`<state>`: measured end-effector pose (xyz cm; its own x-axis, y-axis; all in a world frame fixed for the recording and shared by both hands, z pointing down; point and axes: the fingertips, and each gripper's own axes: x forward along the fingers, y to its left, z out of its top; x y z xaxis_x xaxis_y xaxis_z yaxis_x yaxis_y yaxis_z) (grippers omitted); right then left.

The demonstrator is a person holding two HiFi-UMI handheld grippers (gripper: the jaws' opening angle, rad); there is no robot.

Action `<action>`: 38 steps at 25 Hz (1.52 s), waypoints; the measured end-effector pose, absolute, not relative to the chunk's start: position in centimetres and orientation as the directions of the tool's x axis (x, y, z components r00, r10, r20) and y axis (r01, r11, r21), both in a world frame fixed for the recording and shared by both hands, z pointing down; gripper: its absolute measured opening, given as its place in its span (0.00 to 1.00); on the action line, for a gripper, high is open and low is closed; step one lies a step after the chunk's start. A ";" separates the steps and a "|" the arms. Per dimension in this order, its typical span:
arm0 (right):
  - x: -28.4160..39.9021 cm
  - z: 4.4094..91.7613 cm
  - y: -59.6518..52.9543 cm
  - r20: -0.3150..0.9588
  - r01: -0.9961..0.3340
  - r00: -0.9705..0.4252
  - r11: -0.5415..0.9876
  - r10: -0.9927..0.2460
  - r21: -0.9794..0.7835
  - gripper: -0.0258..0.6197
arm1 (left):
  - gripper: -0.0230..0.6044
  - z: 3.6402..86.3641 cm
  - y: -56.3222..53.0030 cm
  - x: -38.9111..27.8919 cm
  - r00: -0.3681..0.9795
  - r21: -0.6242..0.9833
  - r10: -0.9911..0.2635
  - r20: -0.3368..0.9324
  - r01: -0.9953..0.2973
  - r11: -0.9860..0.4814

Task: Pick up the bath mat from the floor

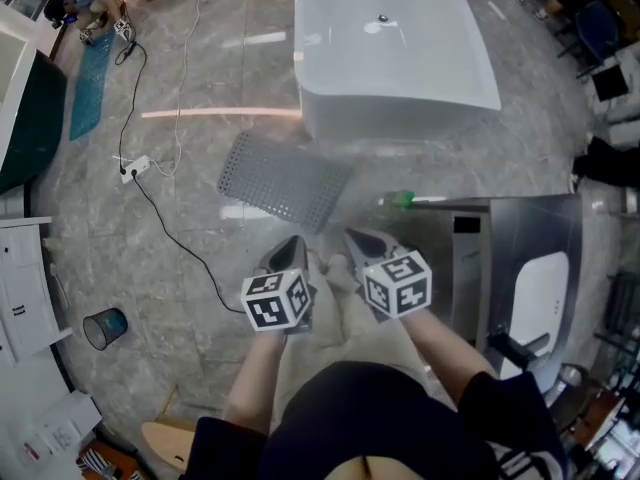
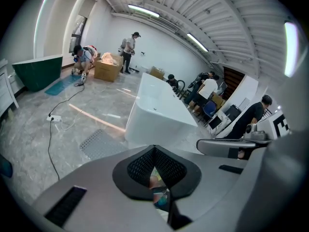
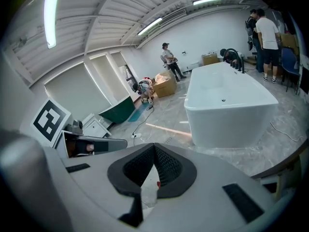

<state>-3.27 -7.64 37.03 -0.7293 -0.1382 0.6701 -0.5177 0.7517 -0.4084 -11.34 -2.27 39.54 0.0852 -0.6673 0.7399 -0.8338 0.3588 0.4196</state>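
Reaching for the bath mat appears to be the step in hand. Your left tongs (image 1: 292, 244) are clenched, pads meeting at the tips with nothing between them. Your right tongs (image 1: 358, 236) are likewise clenched and empty. Both sets point forward and down, side by side, and neither touches the mat.

To do this step well, release both sets of jaws before you descend, since closed tips can only push a flat mat along the smooth floor (image 1: 180, 278). Aim for an edge or corner, not the middle. The mat looks thin and flexible, so a jaw must probably slide under its rim to gain purchase. Taking two separated points on the near edge, one per set of tongs, should keep it from folding or dragging as it lifts.

The bath mat (image 1: 285, 180), grey and perforated, lies flat on the floor ahead of and below both tips. It sits slightly to the left of the left tongs, its near corner closest to that set. It lies between the tongs and the white bathtub (image 1: 400, 58), just short of the tub's base. In the left gripper view it shows left of the closed jaws.
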 end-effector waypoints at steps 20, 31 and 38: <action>-5.2 55.7 -11.7 0.752 -0.627 -0.637 0.682 -0.171 -0.376 0.06 | 0.03 61.9 -4.8 -12.7 0.164 0.373 -0.524 0.836 -0.869 0.325; -4.9 67.1 -10.6 0.784 -0.680 -0.600 0.618 -0.159 -0.395 0.06 | 0.03 77.5 -4.3 -9.8 0.202 0.313 -0.386 0.900 -0.916 0.252; -3.5 72.7 -9.4 0.809 -0.741 -0.562 0.541 -0.175 -0.398 0.06 | 0.03 85.5 -3.1 -9.0 0.193 0.260 -0.324 0.926 -0.949 0.179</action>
